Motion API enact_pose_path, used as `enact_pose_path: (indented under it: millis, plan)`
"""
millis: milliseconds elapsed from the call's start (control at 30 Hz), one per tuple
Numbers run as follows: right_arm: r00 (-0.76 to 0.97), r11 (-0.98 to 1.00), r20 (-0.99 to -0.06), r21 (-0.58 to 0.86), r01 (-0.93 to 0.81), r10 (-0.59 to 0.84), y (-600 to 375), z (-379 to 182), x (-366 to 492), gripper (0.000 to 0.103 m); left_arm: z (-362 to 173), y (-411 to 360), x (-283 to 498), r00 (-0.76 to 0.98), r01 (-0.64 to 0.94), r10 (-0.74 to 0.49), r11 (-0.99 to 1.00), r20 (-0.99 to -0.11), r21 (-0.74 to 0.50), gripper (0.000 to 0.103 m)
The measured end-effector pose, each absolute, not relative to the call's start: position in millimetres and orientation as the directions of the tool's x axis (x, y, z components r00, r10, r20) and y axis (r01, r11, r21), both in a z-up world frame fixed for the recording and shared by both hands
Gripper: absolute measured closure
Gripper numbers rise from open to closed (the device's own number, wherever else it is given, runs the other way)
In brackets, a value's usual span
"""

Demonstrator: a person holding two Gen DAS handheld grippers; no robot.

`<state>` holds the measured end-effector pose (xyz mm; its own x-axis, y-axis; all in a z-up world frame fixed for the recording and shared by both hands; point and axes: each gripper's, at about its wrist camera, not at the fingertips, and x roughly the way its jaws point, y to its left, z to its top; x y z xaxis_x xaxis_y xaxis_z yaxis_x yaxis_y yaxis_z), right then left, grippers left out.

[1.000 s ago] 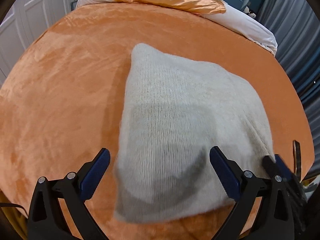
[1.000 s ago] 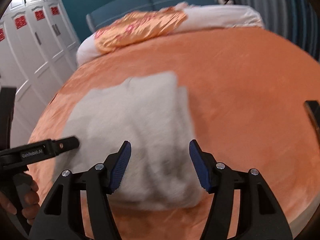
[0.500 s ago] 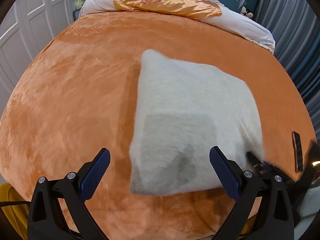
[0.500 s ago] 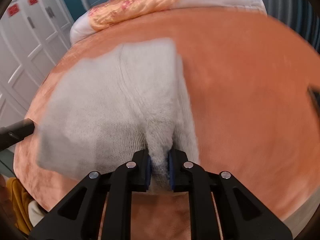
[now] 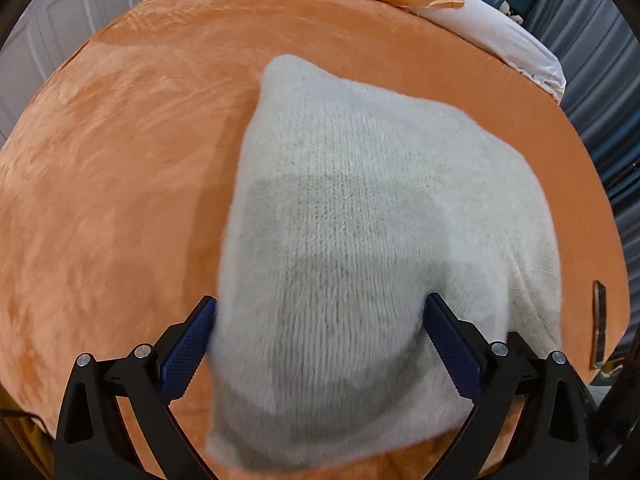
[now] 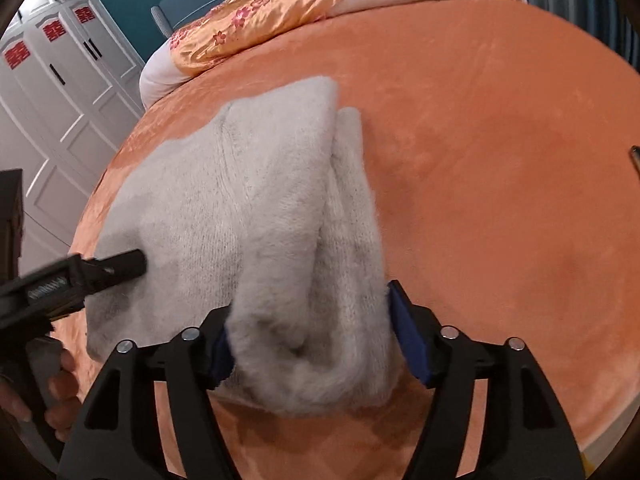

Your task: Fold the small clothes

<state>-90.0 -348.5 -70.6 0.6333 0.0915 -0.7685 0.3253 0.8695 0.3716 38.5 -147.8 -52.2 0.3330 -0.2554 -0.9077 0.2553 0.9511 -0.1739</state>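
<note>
My right gripper is opening around the folded grey sweater; left gripper is sitting wide, straddling it.

Both wrist cameras looked steeply down, close over the sweater on the orange bed. The right view, apparently from the sweater's right, also caught the left gripper.

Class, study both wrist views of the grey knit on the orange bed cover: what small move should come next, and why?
Probably lift the right gripper clear: its jaws are opening around the thick near fold of the grey knit, which lies bundled on the orange cover. The left gripper stands open astride the near edge, ready to smooth.
</note>
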Motion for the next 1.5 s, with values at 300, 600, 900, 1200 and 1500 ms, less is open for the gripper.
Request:
enact_pose_path:
  millis: [300,600,900,1200,1500]
  plan:
    - [0.628,0.835,-0.759,0.452,0.315,0.174,-355.4,-82.9,-76.0,0.026,-68.1,-147.6,45.4,0.352,0.267,-0.305,0.939,-0.885,-0.217,0.005]
    - [0.702,0.809,-0.68,0.524,0.267,0.21,-342.0,-45.2,-67.1,0.074,-44.6,-134.5,39.2,0.323,0.331,-0.43,0.886,-0.843,-0.325,0.037]
    - [0.861,0.854,-0.489,0.499,0.144,0.141,-300.3,85.6,-106.4,0.077,66.2,-93.5,2.7,0.366,0.47,-0.647,0.749,-0.668,-0.468,0.056]
    - [0.986,0.922,-0.114,0.381,-0.071,0.123,-227.1,211.9,-178.5,0.077,208.4,-24.6,-55.4,0.539,0.639,-0.747,0.663,-0.389,-0.389,0.057]
    - [0.957,0.936,-0.259,0.35,-0.03,0.128,-194.7,173.3,-88.2,0.063,188.2,28.8,-14.5,0.719,0.527,-0.572,0.819,-0.396,-0.228,0.035]
